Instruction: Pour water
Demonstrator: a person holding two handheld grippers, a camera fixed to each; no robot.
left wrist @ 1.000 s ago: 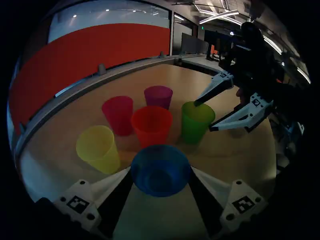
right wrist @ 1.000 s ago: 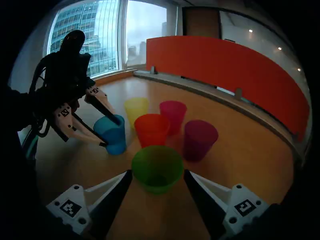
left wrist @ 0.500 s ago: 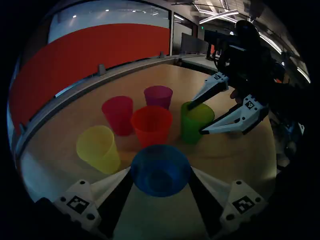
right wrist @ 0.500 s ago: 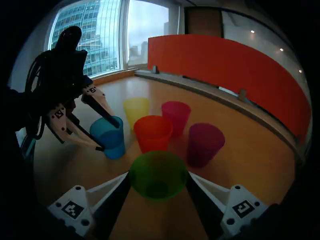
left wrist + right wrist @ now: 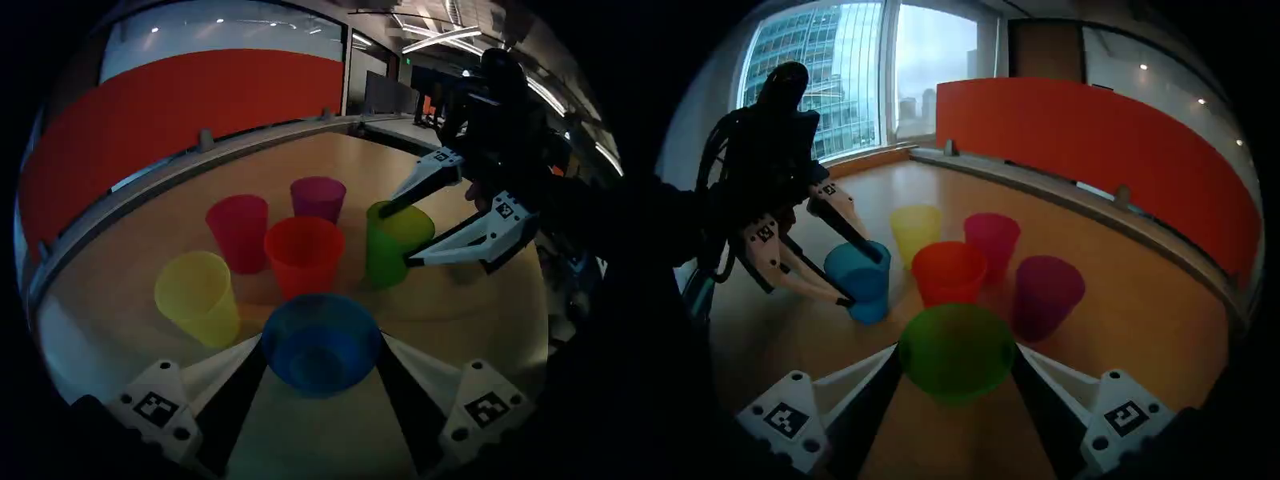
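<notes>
Blue translucent plastic cup (image 5: 320, 360) is being gripped by the left gripper (image 5: 322, 339), with its two white fingers being pressed against the cup's left and right sides at a moderate spread. In the left gripper view this cup is being held at the near middle of the group, low over the light wooden table (image 5: 456, 320); whether its base is touching the wood cannot be told. A green translucent plastic cup (image 5: 390, 250) is being clasped likewise by the right gripper (image 5: 396, 238), at the right of the group, with a finger being pressed on each side. An orange-red plastic cup (image 5: 304, 256) is being seen just beyond the blue one, at the centre. A yellow plastic cup (image 5: 198, 298) is being seen to the near left, a pink-red plastic cup (image 5: 238, 232) to the far left, and a purple plastic cup (image 5: 318, 198) farthest. A long red partition panel (image 5: 184, 96) is being seen behind the table's far edge.
</notes>
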